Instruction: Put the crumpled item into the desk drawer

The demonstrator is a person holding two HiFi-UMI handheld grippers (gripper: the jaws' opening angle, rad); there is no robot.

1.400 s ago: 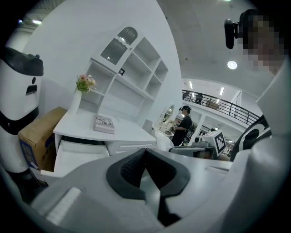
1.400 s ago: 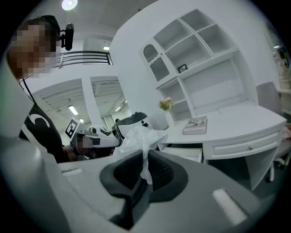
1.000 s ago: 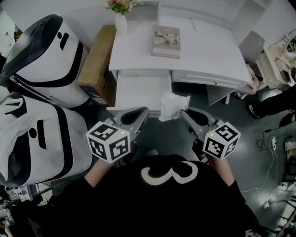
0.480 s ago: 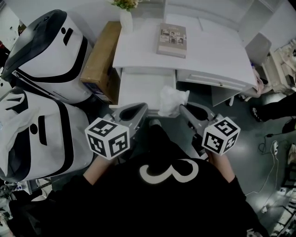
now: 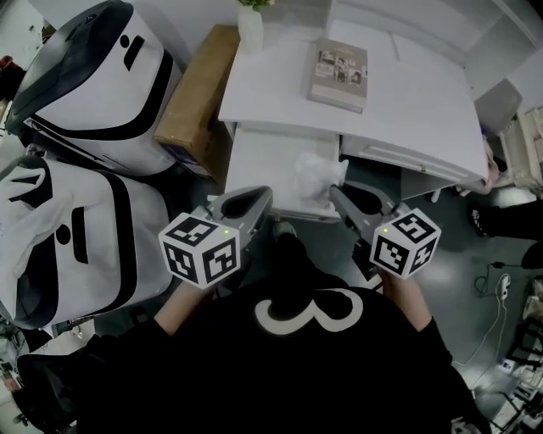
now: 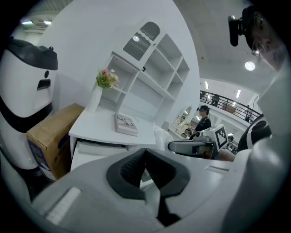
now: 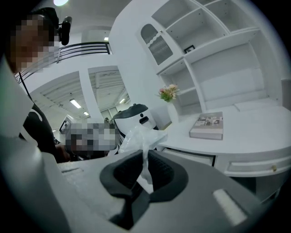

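Observation:
The crumpled item (image 5: 317, 175), a thin whitish plastic bag, hangs over the front right part of the open desk drawer (image 5: 261, 166). My right gripper (image 5: 334, 192) is shut on its lower edge. In the right gripper view the crumpled item (image 7: 141, 135) stands up from between the closed jaws of the right gripper (image 7: 145, 167). My left gripper (image 5: 258, 197) hovers just in front of the drawer, shut with nothing in it. In the left gripper view the left gripper (image 6: 145, 157) has its pads together, with the drawer (image 6: 90, 153) beyond.
The white desk (image 5: 407, 102) carries a book (image 5: 339, 74) and a vase (image 5: 251, 15). A cardboard box (image 5: 199, 102) leans at its left, beside two large white-and-black shells (image 5: 81, 85). A shut drawer (image 5: 399, 157) lies to the right. White shelves (image 6: 154, 73) rise behind.
The view has closed in on the desk. The right gripper has carried the crumpled item forward, from in front of the drawer to over its front right part. Both grippers stay shut.

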